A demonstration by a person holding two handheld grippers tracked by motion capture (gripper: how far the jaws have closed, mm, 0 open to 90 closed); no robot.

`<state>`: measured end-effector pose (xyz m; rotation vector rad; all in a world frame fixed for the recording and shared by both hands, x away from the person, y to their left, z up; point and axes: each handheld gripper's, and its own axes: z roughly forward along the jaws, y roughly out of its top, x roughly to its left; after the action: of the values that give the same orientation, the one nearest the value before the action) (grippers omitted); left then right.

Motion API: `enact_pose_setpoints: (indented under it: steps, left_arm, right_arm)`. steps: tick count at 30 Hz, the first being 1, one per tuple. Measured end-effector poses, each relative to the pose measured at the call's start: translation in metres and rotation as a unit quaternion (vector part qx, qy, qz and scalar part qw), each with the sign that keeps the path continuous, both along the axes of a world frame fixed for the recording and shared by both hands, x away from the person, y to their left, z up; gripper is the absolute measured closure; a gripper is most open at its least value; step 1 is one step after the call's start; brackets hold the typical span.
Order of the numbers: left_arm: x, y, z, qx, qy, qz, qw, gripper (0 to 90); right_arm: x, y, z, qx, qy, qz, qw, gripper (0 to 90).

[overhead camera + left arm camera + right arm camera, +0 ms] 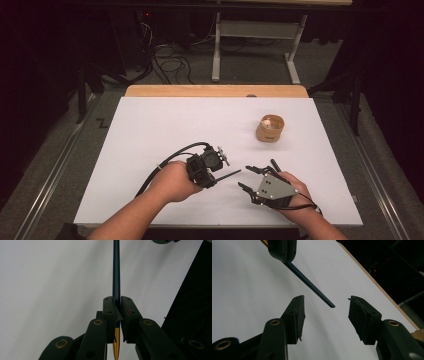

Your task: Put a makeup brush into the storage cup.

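Pencil (116, 270) sits clamped in my left gripper (117, 308), jaws shut tight on its dark blue shaft, yellow end trailing back between them. I see it held above the white bench (150, 130), its free end pointing toward my right gripper (325, 315). Those jaws stand partly open with nothing gripped; the pencil's tip hangs just ahead of the gap. A small brown cup (270, 128) stands farther back, well apart.

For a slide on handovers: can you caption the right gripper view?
Open right gripper faces the free end of a dark pencil held out by the left gripper above the white table.
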<state>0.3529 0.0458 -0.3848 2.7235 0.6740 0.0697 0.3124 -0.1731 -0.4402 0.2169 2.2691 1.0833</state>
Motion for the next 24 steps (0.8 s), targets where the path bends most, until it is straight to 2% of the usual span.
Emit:
enact_pose_setpoints:
  steps: [7,19,24]
  left_arm:
    - [0.000,-0.003,-0.001,0.004,0.002,-0.002,1.0000,82.7]
    - [-0.002,-0.010,-0.003,0.006,0.009,-0.005,0.9999,82.7]
    - [-0.003,-0.014,-0.004,0.020,0.009,-0.014,0.9997,82.7]
  right_arm:
    - [-0.002,0.008,-0.005,-0.028,-0.028,0.015,0.9991,50.8]
    - [-0.001,0.014,-0.010,-0.050,-0.040,0.036,0.9973,56.7]
    - [0.000,0.017,-0.012,-0.067,-0.048,0.041,0.9957,57.3]
